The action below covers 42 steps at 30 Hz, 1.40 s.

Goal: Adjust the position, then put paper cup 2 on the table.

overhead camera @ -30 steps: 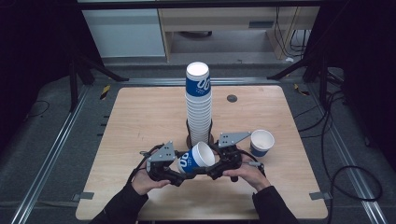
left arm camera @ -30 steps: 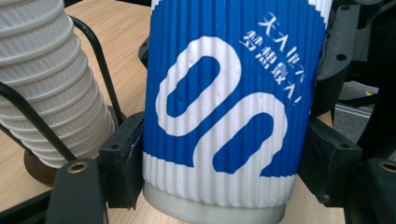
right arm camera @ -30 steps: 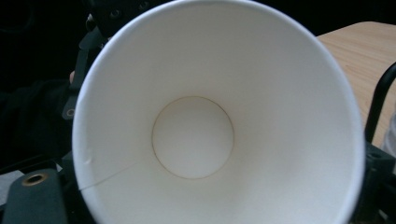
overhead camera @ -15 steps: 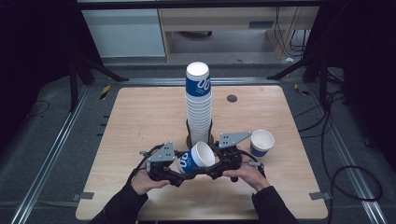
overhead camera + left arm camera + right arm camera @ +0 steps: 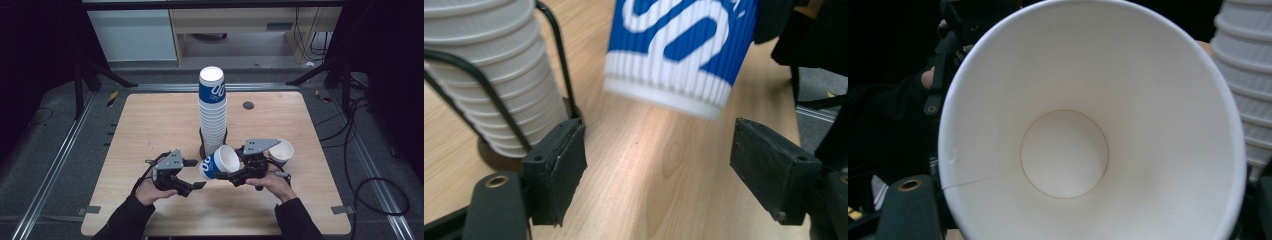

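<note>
Dark grey floor (image 5: 45, 165) around a pale wooden table (image 5: 150, 125); white cabinet (image 5: 132, 30) beyond; black cables (image 5: 370, 185) at right

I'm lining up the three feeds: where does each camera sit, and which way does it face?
High view: above the person's side, facing forward and down on the table; both hands and grippers show.
Left gripper view: rides the left gripper, facing the held cup; its open jaws show.
Right gripper view: rides the right gripper, facing into the cup's mouth.
All share the cup and the cup stack.

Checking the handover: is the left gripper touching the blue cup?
Apart. In the left gripper view, the left gripper has its jaws wide open, with bare table between them and the blue cup beyond.
</note>
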Each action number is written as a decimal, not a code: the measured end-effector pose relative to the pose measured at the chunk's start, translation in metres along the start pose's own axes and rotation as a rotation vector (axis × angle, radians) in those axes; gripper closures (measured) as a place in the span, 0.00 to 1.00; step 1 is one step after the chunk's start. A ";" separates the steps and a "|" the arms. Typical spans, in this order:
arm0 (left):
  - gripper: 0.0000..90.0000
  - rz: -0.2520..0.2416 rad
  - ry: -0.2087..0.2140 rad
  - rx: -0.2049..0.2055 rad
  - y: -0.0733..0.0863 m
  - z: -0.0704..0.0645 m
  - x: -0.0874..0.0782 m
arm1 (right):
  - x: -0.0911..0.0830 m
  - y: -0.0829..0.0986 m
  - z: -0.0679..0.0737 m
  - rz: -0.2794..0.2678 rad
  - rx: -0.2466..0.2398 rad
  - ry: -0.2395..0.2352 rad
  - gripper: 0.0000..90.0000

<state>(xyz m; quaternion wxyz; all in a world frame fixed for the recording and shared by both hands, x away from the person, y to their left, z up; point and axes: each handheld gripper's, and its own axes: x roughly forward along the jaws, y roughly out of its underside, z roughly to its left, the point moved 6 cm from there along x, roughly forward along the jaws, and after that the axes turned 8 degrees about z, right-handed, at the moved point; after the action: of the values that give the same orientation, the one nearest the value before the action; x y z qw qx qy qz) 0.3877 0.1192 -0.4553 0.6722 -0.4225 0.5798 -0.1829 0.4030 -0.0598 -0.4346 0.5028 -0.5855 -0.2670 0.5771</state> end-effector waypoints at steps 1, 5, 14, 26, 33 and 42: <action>0.24 -0.002 -0.010 -0.006 0.001 0.003 -0.001 | -0.002 0.000 -0.001 -0.004 0.001 0.009 0.22; 0.24 0.000 -0.039 -0.034 0.004 0.010 -0.005 | -0.008 0.001 -0.006 0.006 -0.001 0.058 0.22; 0.24 0.001 -0.104 -0.101 0.009 0.027 -0.013 | -0.019 0.004 -0.016 0.040 0.014 0.152 0.21; 0.24 -0.008 -0.190 -0.205 0.014 0.045 -0.023 | -0.039 0.011 -0.024 0.075 0.043 0.266 0.21; 0.24 -0.010 -0.214 -0.248 0.018 0.053 -0.029 | -0.048 0.017 -0.026 0.121 0.064 0.319 0.21; 0.24 0.012 -0.257 -0.282 0.024 0.063 -0.035 | -0.058 0.029 -0.027 0.177 0.083 0.369 0.21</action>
<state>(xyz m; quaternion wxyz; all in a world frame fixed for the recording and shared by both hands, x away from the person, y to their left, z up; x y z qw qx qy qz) 0.4320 0.1810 -0.4542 0.6760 -0.5291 0.5114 -0.0402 0.4094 -0.1291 -0.4421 0.5143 -0.6813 -0.0939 0.5123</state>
